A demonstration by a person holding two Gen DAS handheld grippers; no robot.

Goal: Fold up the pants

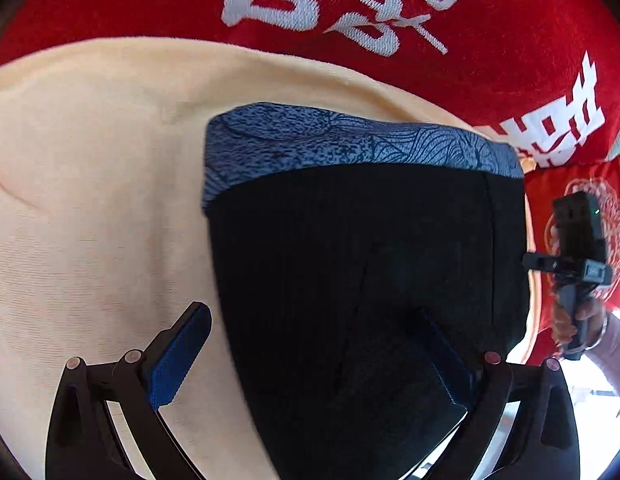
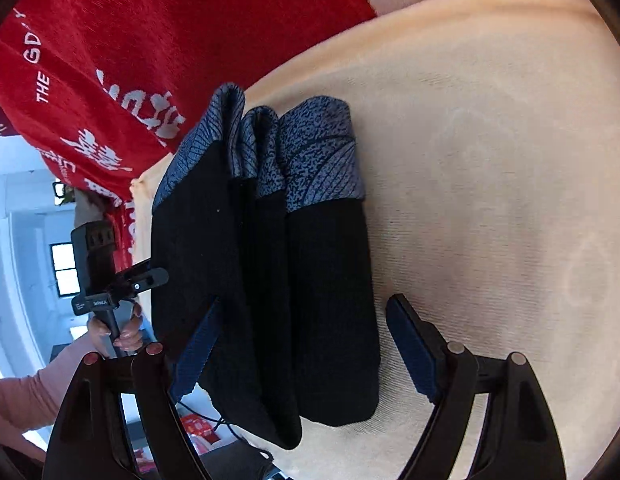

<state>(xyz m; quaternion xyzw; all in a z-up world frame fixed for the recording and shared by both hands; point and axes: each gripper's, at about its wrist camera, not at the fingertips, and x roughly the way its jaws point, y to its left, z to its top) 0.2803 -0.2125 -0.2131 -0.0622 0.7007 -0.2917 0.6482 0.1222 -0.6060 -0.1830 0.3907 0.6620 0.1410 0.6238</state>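
Right wrist view: folded black pants (image 2: 265, 280) resting on cream blanket (image 2: 490, 160), both tools (image 2: 301, 344) spread apart, seemingly released.

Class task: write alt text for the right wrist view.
Folded black pants with a blue patterned band lie on a cream blanket. The open right hand-held gripper straddles them; a red blanket lies beyond.

Cream blanket (image 1: 89, 184) against red lettered cloth (image 1: 149, 12).
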